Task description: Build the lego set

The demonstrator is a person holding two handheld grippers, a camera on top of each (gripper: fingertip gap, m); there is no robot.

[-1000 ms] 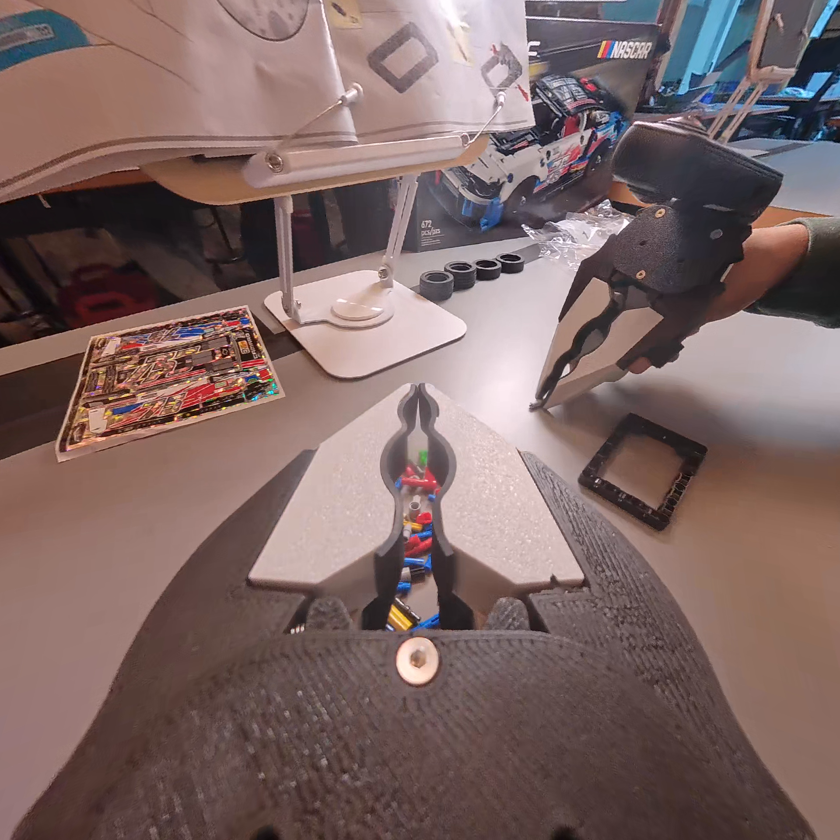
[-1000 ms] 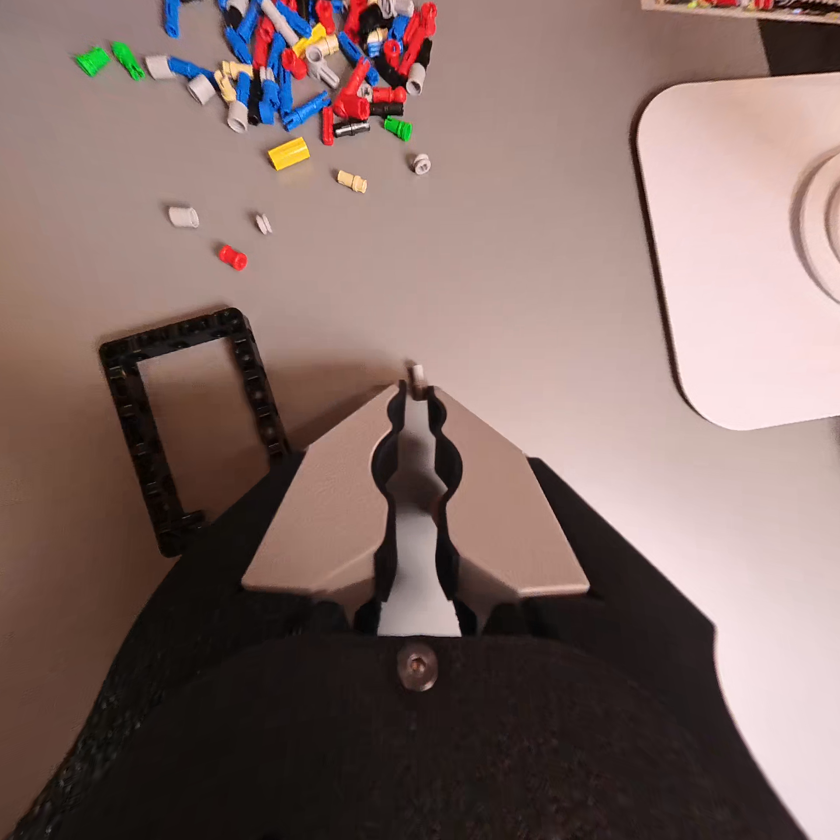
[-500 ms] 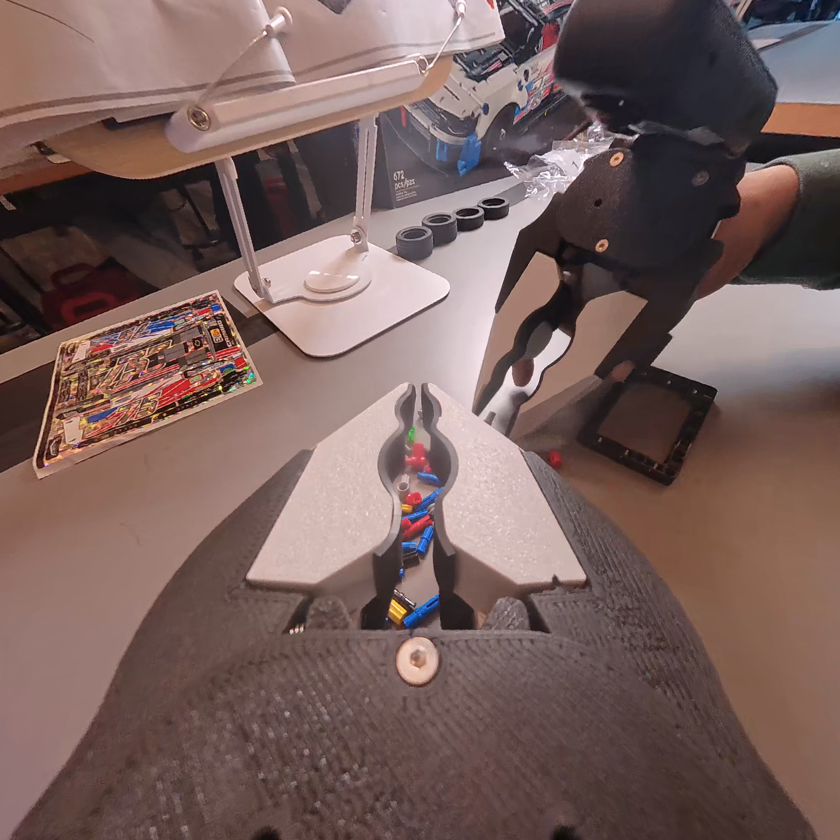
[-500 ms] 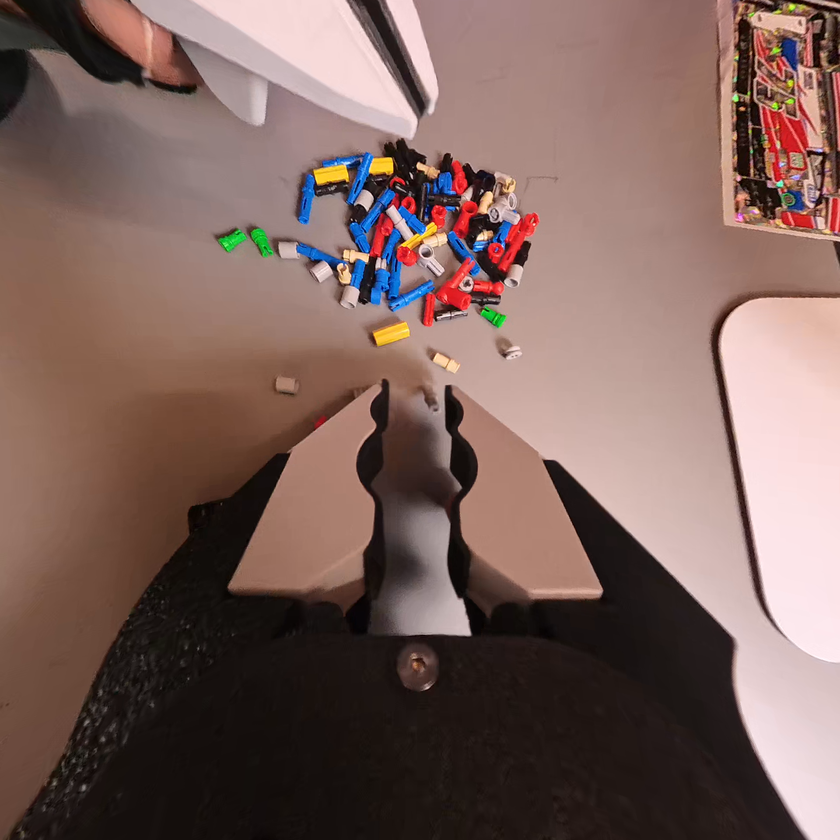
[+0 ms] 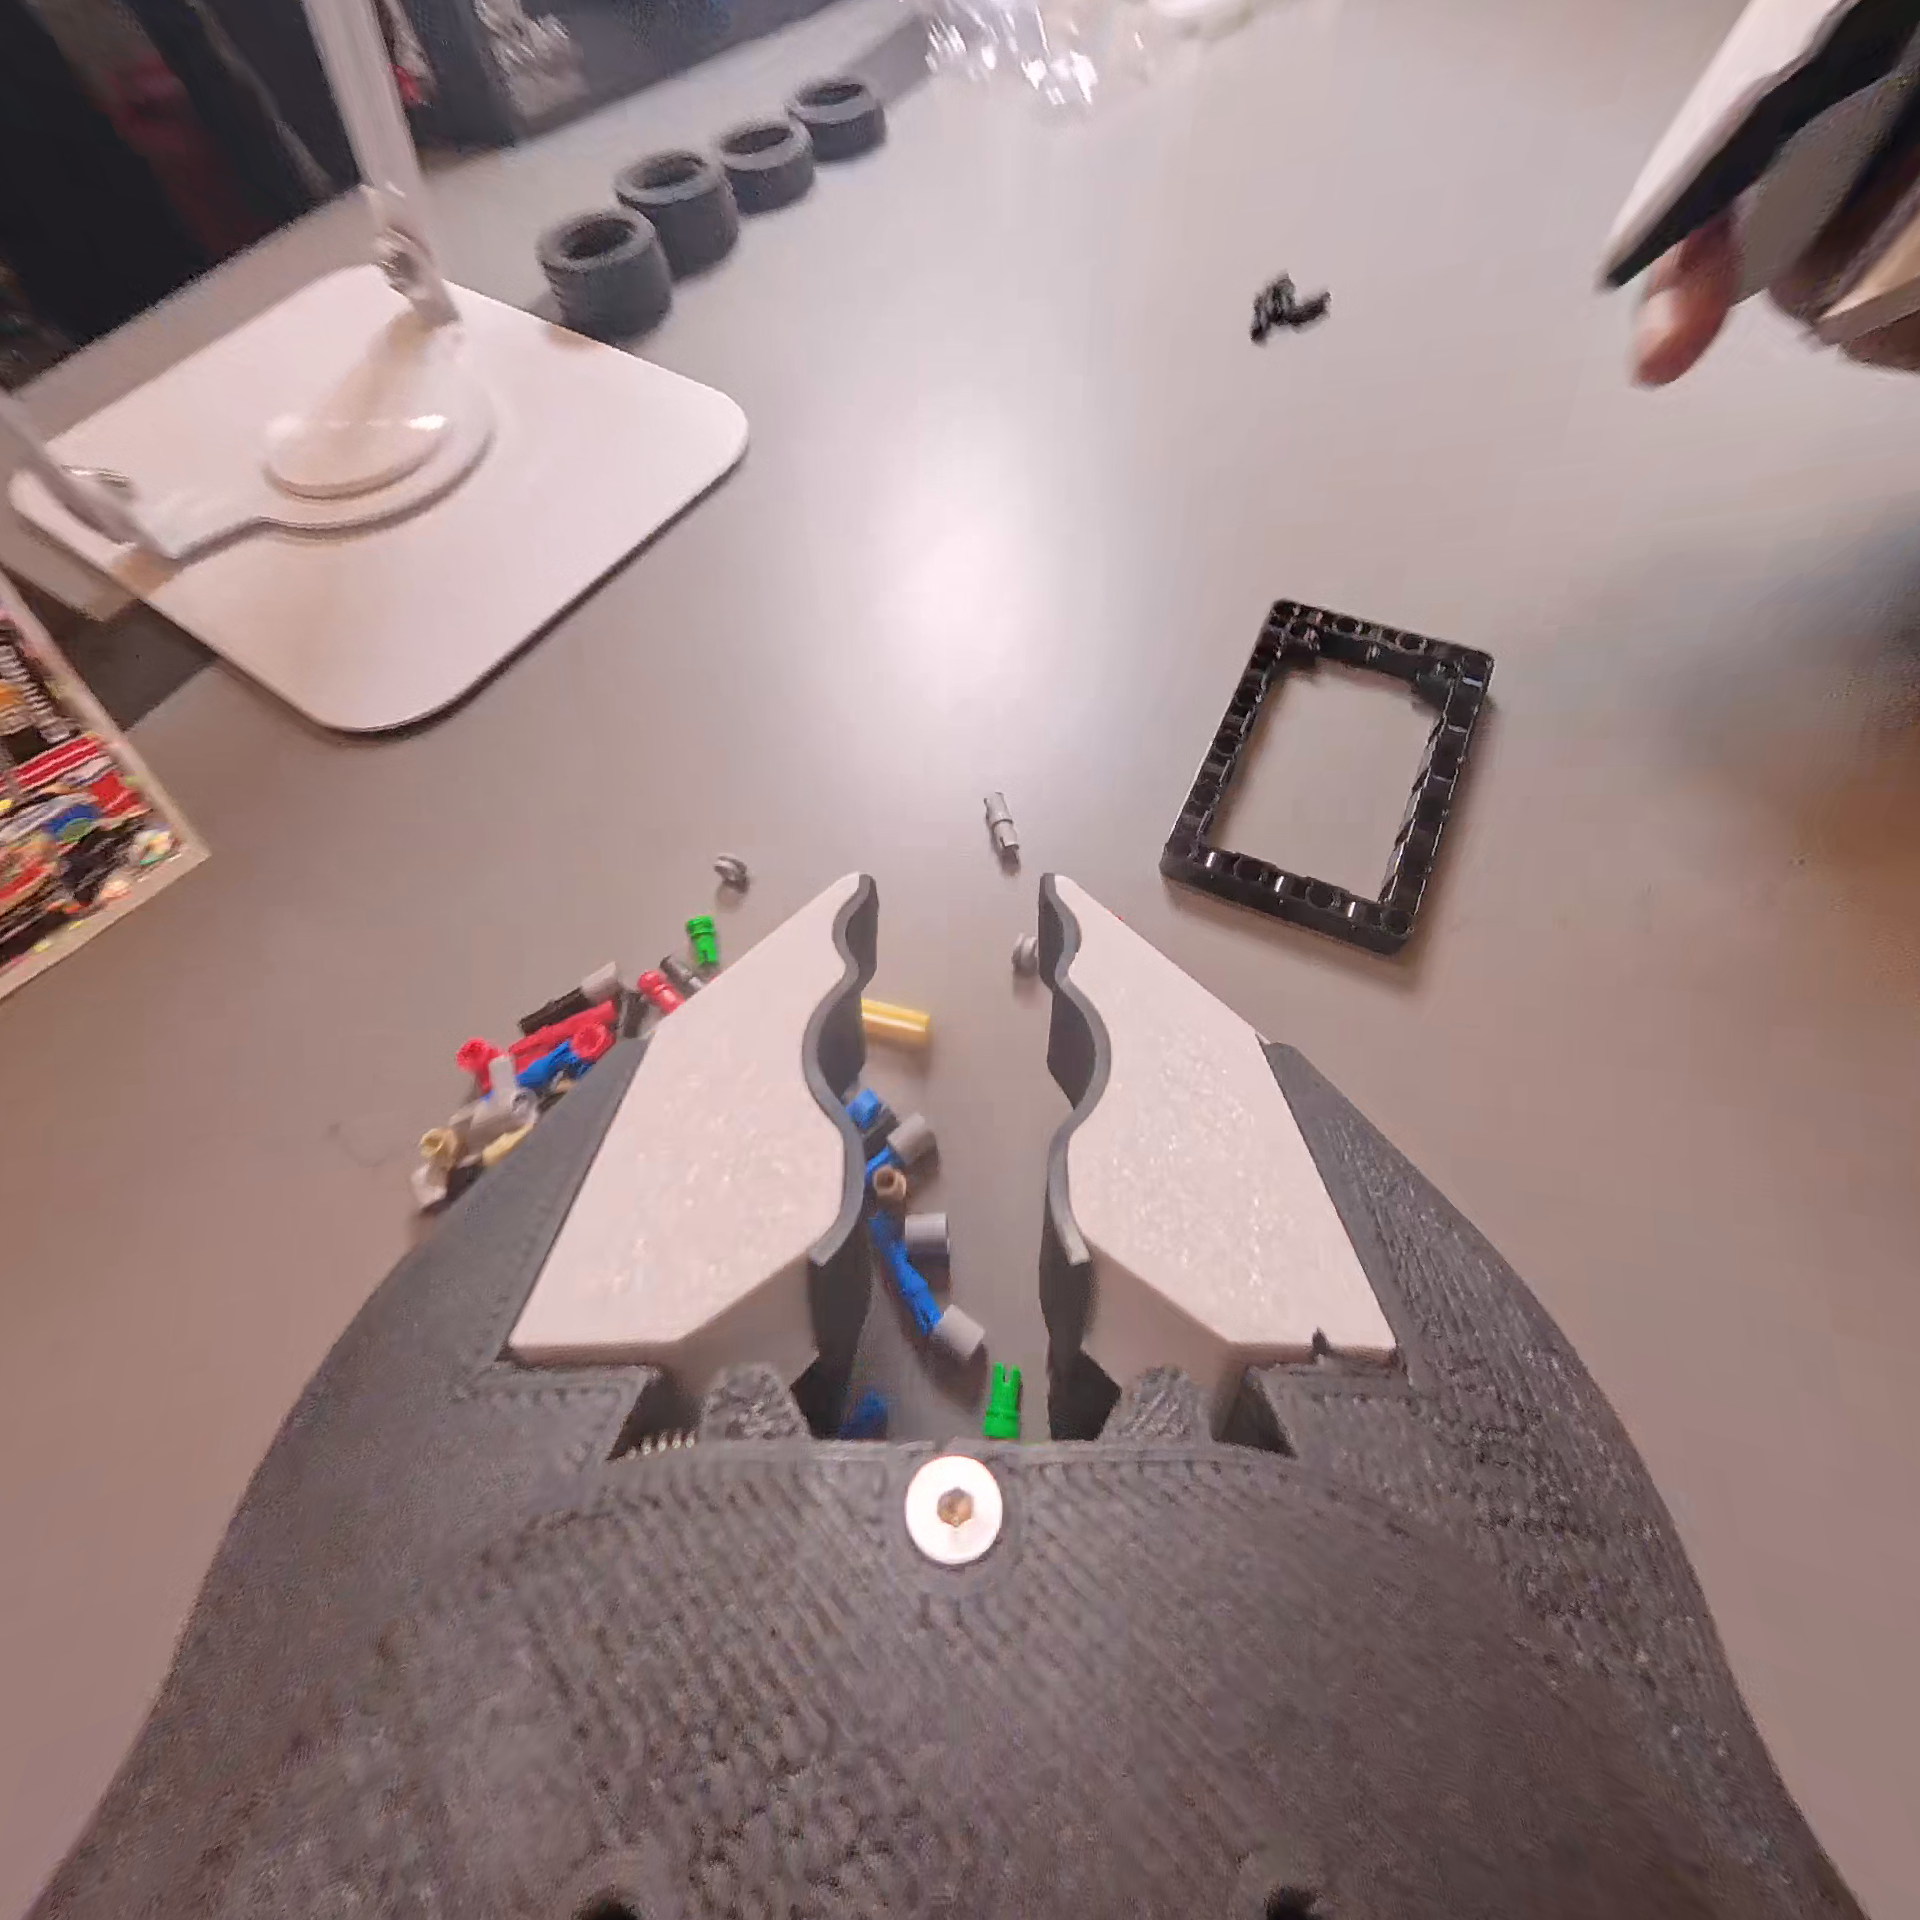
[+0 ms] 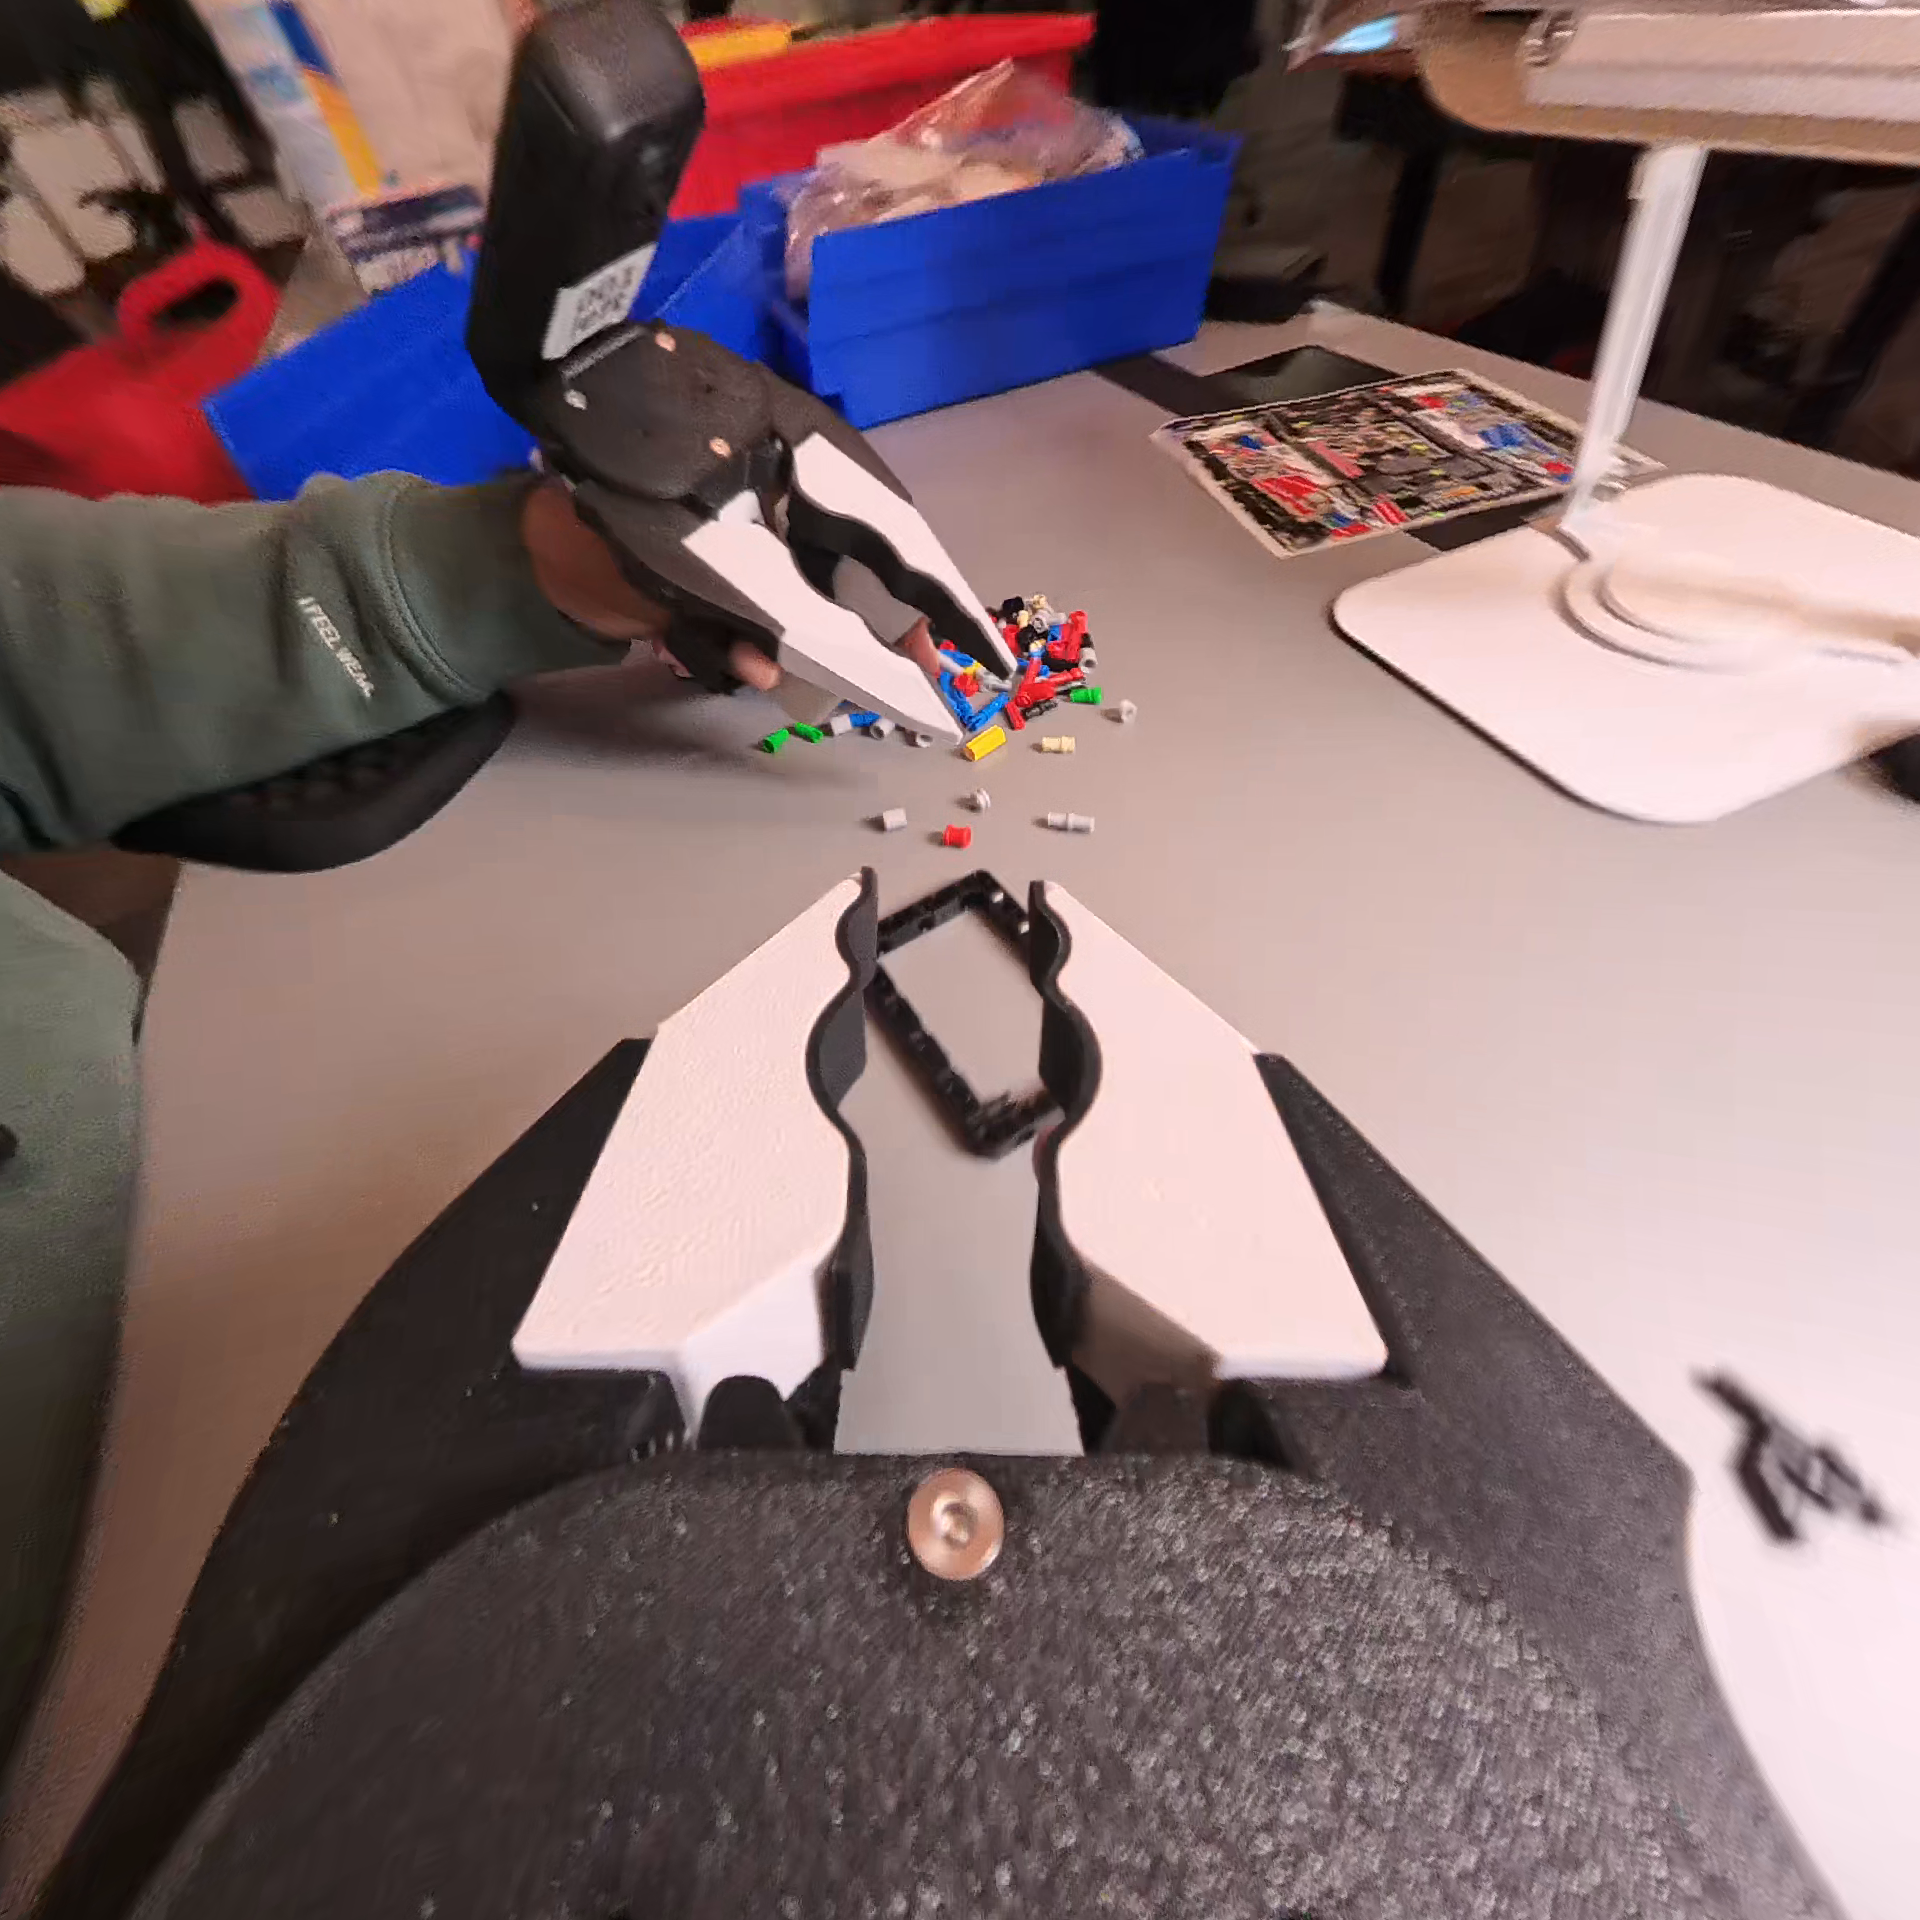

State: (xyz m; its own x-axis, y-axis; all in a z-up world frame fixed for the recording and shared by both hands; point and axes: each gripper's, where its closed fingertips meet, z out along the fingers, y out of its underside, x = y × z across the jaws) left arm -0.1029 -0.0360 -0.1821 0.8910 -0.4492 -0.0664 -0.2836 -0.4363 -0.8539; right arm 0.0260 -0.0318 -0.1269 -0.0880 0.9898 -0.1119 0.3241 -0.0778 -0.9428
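Note:
My left gripper (image 5: 954, 894) is open and empty, its tips low over a pile of small coloured pins (image 5: 551, 1049). More pins show between its fingers. A black rectangular frame (image 5: 1216, 790) lies flat to the right, and a loose grey pin (image 5: 1001, 826) lies just ahead of the tips. My right gripper (image 6: 951, 894) is open and empty, held above the black frame (image 6: 992, 1132), which shows between its fingers. In the right wrist view the left gripper (image 6: 982, 704) points down into the pile (image 6: 1039, 665).
A white stand base (image 5: 416, 499), several black tyres (image 5: 717, 197), a sticker sheet (image 6: 1382, 457) and small black pieces (image 5: 1286, 309) lie on the grey table. Blue bins (image 6: 987, 270) stand beyond the far edge. A person's green sleeve (image 6: 208, 644) crosses the left. The grippers' ends are close to 15 cm from one another.
My left gripper opened and tipped down over the pile. My right gripper opened, let go of the grey pin and drew back from the pile to above the black frame.

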